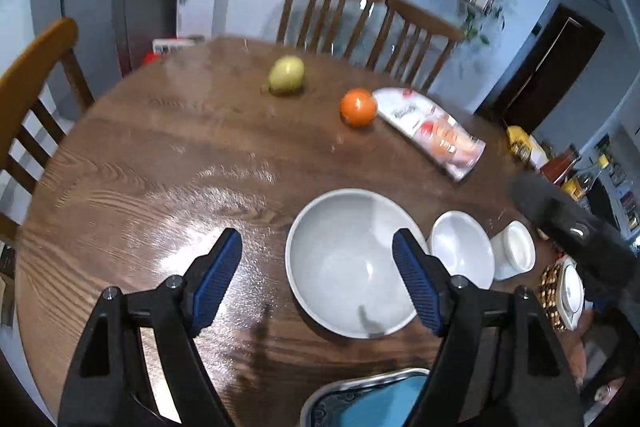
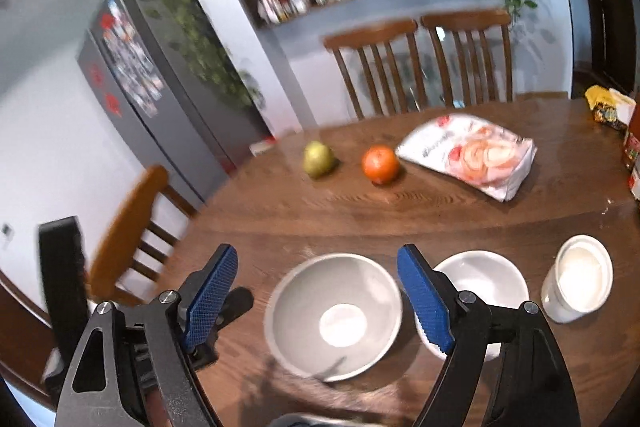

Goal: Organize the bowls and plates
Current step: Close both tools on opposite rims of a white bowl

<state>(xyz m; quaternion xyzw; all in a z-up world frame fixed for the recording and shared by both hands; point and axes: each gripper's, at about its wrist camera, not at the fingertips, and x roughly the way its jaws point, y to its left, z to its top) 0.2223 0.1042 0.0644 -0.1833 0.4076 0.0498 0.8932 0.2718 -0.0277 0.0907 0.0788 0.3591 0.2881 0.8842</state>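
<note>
A large grey bowl [image 1: 352,263] stands empty on the round wooden table [image 1: 160,155]. To its right are a smaller white bowl [image 1: 462,247] and a white cup [image 1: 516,251]. My left gripper [image 1: 317,239] hovers open above the table, its right blue pad over the grey bowl's right rim, with nothing between the pads. In the right wrist view the grey bowl [image 2: 332,315], white bowl [image 2: 484,283] and cup [image 2: 580,279] lie in a row. My right gripper [image 2: 318,255] is open and empty above the grey bowl's far rim.
A pear [image 1: 286,75], an orange [image 1: 358,107] and a snack bag [image 1: 432,131] lie farther back. A metal tray with a blue inside [image 1: 360,399] sits at the near edge. Wooden chairs [image 1: 332,11] ring the table. Bottles and packets [image 1: 560,163] crowd the right side.
</note>
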